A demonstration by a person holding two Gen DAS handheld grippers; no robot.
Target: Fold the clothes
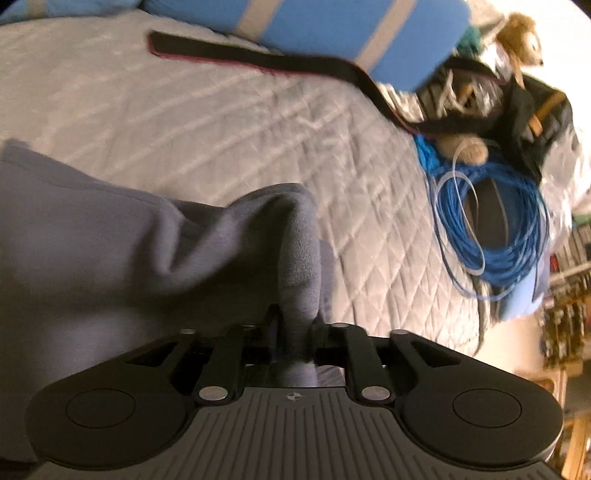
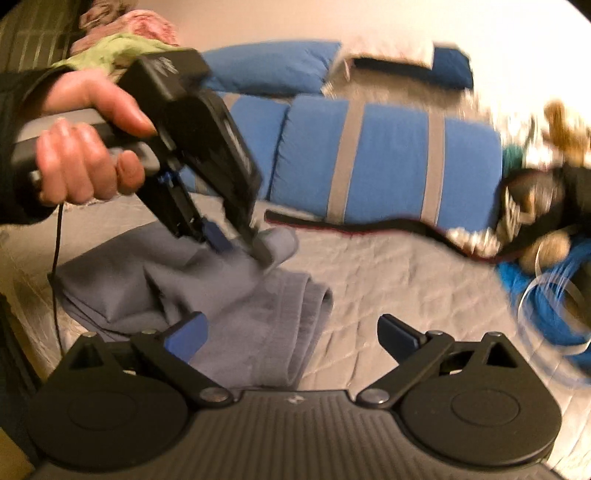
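A grey garment (image 1: 110, 240) lies partly folded on the quilted white bedspread (image 1: 207, 122). My left gripper (image 1: 295, 317) is shut on a bunched fold of it, and the cloth rises in a ridge from between the narrow jaws. In the right wrist view a hand holds that left gripper (image 2: 240, 249) angled downward, pinching the garment's upper edge above the folded stack (image 2: 258, 332). My right gripper (image 2: 293, 336) stands open just over the near end of the stack. Its blue-padded fingers (image 2: 186, 338) are wide apart with nothing between them.
A black strap (image 1: 258, 59) runs across the bed in front of a blue pillow with grey stripes (image 1: 325, 26). At the right lie a coil of blue cable (image 1: 491, 229), a plush toy (image 1: 521, 37) and a dark bag (image 1: 535, 122). The bed's edge is at the far right.
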